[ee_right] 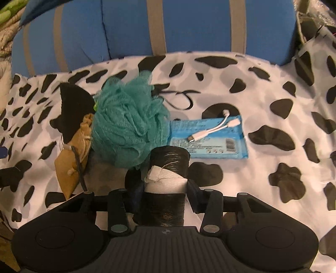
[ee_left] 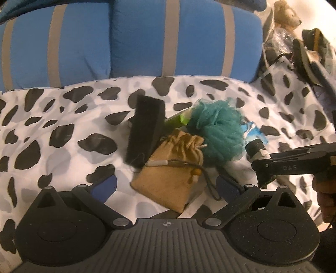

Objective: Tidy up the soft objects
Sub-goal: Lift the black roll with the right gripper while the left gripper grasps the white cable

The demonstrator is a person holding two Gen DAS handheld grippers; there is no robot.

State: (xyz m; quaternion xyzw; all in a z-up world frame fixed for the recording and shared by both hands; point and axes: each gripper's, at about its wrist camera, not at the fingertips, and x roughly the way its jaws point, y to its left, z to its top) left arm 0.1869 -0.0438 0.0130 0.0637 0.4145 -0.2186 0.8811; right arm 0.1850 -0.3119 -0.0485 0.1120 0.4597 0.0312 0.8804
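A white bedsheet (ee_left: 63,117) with black and grey blotches covers the whole working surface, and behind it stands a large blue cushion (ee_left: 136,37) crossed by grey-beige stripes. In the middle of the sheet lies a small heap of soft things: a teal mesh bath pouf (ee_right: 126,124), a black foam block (ee_left: 145,130) leaning to its left, and a tan drawstring pouch (ee_left: 170,180) lying in front of both, its cord trailing toward the camera. A green item (ee_left: 178,119) peeks out between the block and the pouf, too hidden to identify. To the right of the pouf a flat blue packet (ee_right: 210,138) rests on the sheet with a white cable adapter (ee_right: 212,130) lying on top of it. The right gripper (ee_right: 166,189) has its 2 blue pads pressed against the sides of a black roll (ee_right: 168,168) wrapped with a white band, clenched on it just in front of the pouf; from the left wrist view the same roll shows at the tip of that gripper, beside the pouf. The left gripper (ee_left: 166,184) hangs over the pouch with its jaws spread wide, the pouch lying between them but untouched by either pad. A brown plush toy (ee_left: 285,14) sits far back on the right.
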